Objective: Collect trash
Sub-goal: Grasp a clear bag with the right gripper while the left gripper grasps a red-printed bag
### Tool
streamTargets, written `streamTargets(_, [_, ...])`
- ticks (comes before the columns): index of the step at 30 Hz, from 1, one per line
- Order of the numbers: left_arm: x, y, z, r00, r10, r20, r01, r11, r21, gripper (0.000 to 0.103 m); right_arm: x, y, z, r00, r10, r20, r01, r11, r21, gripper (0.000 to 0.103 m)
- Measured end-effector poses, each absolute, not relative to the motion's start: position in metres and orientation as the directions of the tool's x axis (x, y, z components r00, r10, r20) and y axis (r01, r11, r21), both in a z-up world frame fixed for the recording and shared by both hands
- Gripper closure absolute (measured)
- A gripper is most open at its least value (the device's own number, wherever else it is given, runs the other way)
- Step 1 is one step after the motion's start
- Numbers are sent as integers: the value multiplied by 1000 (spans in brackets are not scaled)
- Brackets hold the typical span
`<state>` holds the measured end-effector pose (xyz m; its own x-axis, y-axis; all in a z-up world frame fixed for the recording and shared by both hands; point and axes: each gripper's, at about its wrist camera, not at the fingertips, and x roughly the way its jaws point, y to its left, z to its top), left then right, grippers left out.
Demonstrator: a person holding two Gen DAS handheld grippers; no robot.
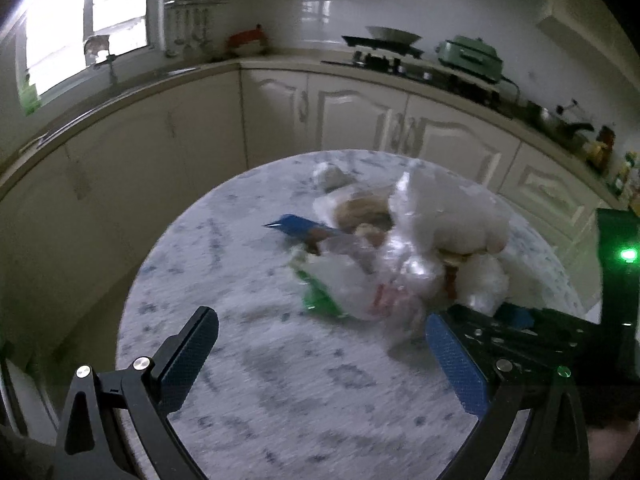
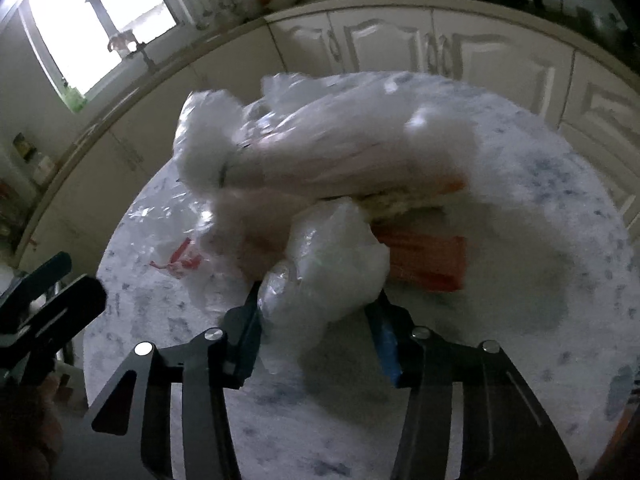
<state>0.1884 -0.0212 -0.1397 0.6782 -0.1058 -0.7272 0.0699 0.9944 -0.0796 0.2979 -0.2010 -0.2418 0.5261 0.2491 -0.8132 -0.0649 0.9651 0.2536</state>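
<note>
A clear plastic bag of trash [image 1: 420,240] lies on the round marble table [image 1: 280,380], with a blue wrapper [image 1: 296,226] and a green wrapper [image 1: 320,300] beside it. My left gripper [image 1: 320,344] is open and empty, just in front of the pile. My right gripper [image 2: 316,320] is shut on a bunched part of the plastic bag [image 2: 328,264]; it shows at the right of the left wrist view [image 1: 520,332]. The bag [image 2: 320,148] bulges beyond it, over an orange packet [image 2: 424,256].
Cream kitchen cabinets [image 1: 340,108] curve behind the table under a counter with a stove [image 1: 384,52] and a green appliance [image 1: 468,56]. A bright window [image 1: 88,28] is at the far left. The left gripper shows at the left edge of the right wrist view [image 2: 48,308].
</note>
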Motion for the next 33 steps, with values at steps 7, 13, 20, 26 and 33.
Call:
streamTargets(7, [212,-48,-161,657,-121,-744,104,992,-69,1,287,-228,-237,527,236,-816,-47,967,250,54])
streamTargets(13, [242,-59,-191,613,-98,-784,107,993,-41,2,284,-235,-239,523,247,-815,-42,963,265,54])
streamTargets(20, [264,-42,-201,584,-205,-785,146,978,-146,66,280,-239,-234,533,252,-808,-37,961,275,54])
streamTargets(26, [262,-16,-204,583,-232,-779,146,973,-180,76,272,-237,-234,531,260,-807,-36,958,285,54])
streamTargets(33, [273,-16,-202,615,-170,-770,113,985,-127,1,266,-235,-233,531,259,-807,-32,958,286,54])
